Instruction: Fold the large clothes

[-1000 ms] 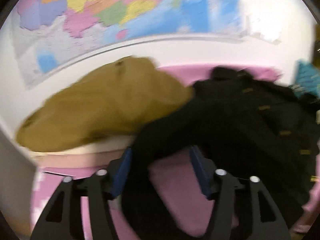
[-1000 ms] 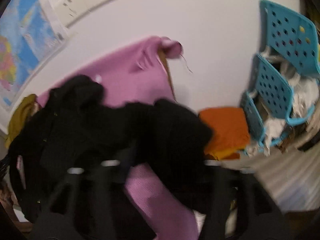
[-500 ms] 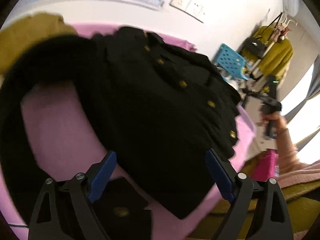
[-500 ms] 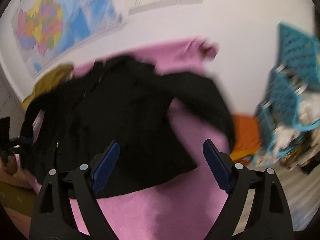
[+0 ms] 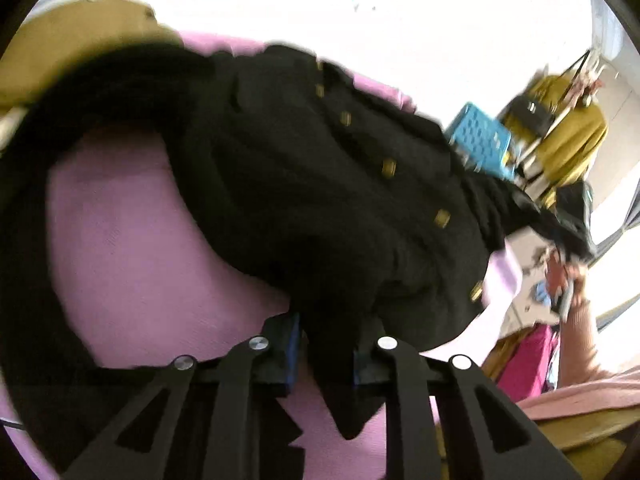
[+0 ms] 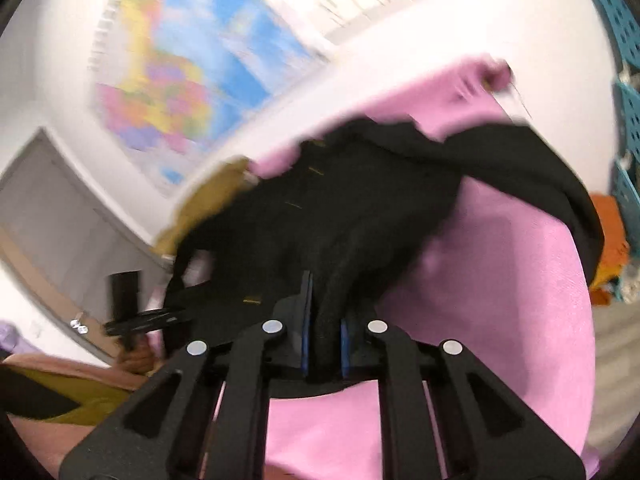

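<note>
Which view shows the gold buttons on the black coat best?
The left wrist view: the black coat lies spread on the pink cover, with a row of gold buttons running down its front. The right wrist view is blurred; there the buttons show only as thin yellow dashes.

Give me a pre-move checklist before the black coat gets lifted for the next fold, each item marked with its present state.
1. Left gripper has fabric: ok, its jaws are closing on a bunched edge of the black coat.
2. Right gripper has fabric: ok, its jaws are closing on a fold of the coat.
3. Only one layer pinched: cannot tell, the cloth is bunched.
4. Coat lying flat: not ok, a sleeve curls out over the pink cover.
5. Mustard garment clear of the coat: cannot tell, they meet at the far edge.
6. Picture sharp: not ok, both views are blurred.
</note>
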